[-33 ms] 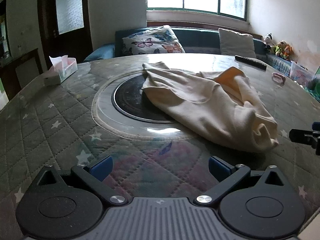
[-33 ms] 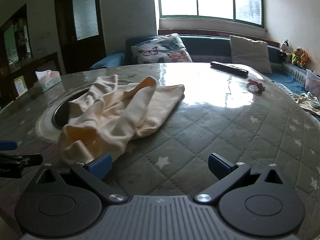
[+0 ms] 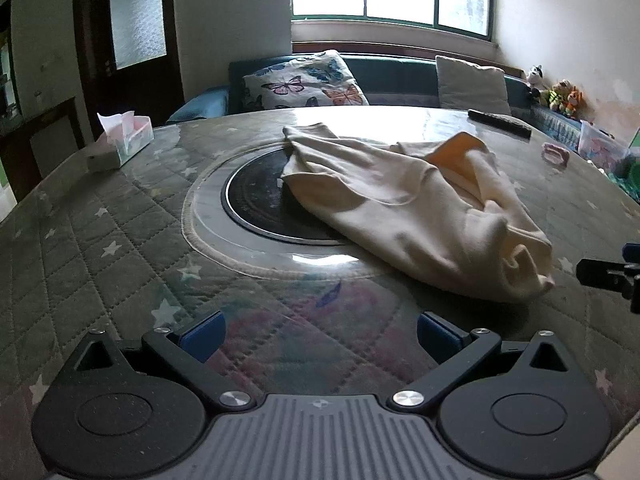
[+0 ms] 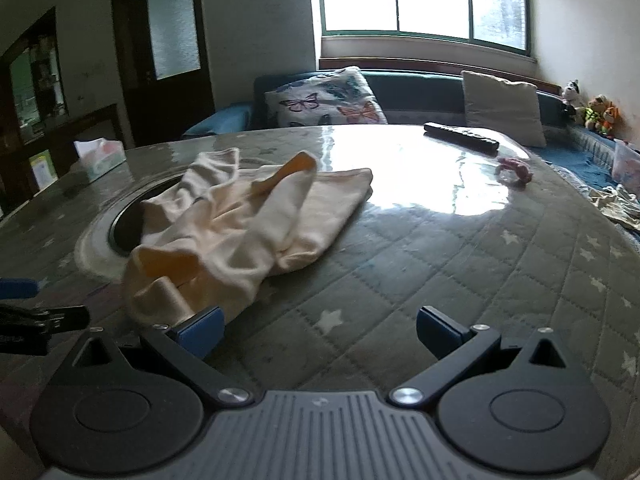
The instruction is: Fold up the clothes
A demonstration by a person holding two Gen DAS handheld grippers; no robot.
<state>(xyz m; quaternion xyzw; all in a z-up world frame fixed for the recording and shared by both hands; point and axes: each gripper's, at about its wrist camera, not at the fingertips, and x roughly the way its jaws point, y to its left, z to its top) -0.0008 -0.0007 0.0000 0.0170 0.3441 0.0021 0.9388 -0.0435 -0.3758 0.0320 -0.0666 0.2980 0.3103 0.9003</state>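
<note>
Cream garment lies crumpled on the table, both grippers empty

The cream garment [image 3: 404,216] lies in a loose heap on the quilted, glass-topped table [image 3: 120,240], its far end draped over the dark round plate [image 3: 256,200] set in the table's middle. The left gripper [image 3: 320,330] hovers low over the table on the near side of the garment, jaws spread wide, nothing between them. The right gripper [image 4: 320,330] sits at the garment's near end, jaws also wide apart and empty; its left blue fingertip [image 4: 202,330] is just beside the cloth's edge, and whether it touches cannot be told. A tissue box [image 3: 124,142] stands well left of the garment; a remote control [image 4: 462,136] lies beyond it to the right
</note>
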